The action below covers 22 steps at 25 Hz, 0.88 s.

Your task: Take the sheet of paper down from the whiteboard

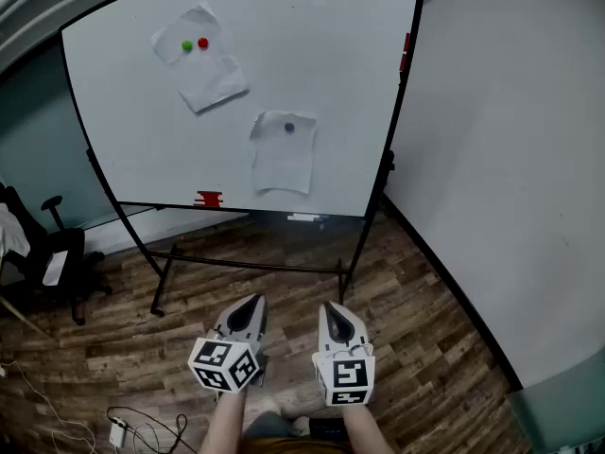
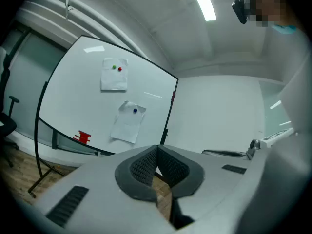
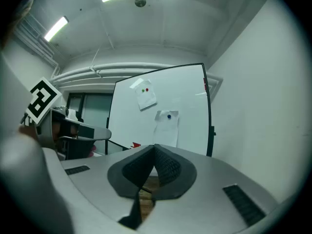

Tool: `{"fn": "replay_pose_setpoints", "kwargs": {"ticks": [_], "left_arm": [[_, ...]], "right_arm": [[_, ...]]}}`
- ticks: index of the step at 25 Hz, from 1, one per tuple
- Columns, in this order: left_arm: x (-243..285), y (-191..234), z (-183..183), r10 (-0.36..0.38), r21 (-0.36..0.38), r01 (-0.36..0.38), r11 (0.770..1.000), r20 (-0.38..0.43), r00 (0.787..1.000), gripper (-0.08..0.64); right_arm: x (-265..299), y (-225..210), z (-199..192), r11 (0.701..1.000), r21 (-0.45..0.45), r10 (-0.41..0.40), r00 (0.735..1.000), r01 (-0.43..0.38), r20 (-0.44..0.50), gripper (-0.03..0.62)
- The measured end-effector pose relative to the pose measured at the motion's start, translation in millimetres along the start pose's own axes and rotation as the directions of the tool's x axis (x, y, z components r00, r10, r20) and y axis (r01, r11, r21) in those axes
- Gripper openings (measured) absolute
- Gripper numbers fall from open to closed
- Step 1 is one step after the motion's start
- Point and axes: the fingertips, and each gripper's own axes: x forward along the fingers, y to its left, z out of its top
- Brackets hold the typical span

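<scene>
A whiteboard (image 1: pixel 123 112) on a wheeled stand faces me. Two white sheets hang on it. The upper sheet (image 1: pixel 203 64) is held by a green magnet (image 1: pixel 187 45) and a red magnet (image 1: pixel 202 43). The lower sheet (image 1: pixel 284 154) is pinned by a dark blue magnet (image 1: pixel 289 128). My left gripper (image 1: pixel 252 304) and right gripper (image 1: pixel 333 310) are held low in front of me, far short of the board, both shut with nothing between the jaws. The lower sheet (image 2: pixel 127 123) (image 3: pixel 166 126) shows beyond each gripper's tips.
A red eraser (image 1: pixel 208 199) sits on the board's tray. A black office chair (image 1: pixel 52 253) stands at the left. Cables (image 1: pixel 132 424) lie on the wooden floor near my feet. A white wall (image 1: pixel 510 159) runs along the right.
</scene>
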Motion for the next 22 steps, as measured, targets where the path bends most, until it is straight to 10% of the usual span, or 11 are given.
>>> {"fn": "replay_pose_setpoints", "kwargs": {"ticks": [14, 22], "left_arm": [[-36.1, -2.0, 14.7, -0.002, -0.07, 0.007, 0.998, 0.073, 0.997, 0.031], [-33.5, 1.8, 16.7, 0.051, 0.035, -0.052, 0.998, 0.034, 0.998, 0.145]], "right_arm": [[-23.8, 14.2, 28.5, 0.997, 0.068, 0.035, 0.99, -0.045, 0.139, 0.05], [-9.9, 8.8, 32.5, 0.994, 0.091, 0.057, 0.991, -0.068, 0.119, 0.138]]}}
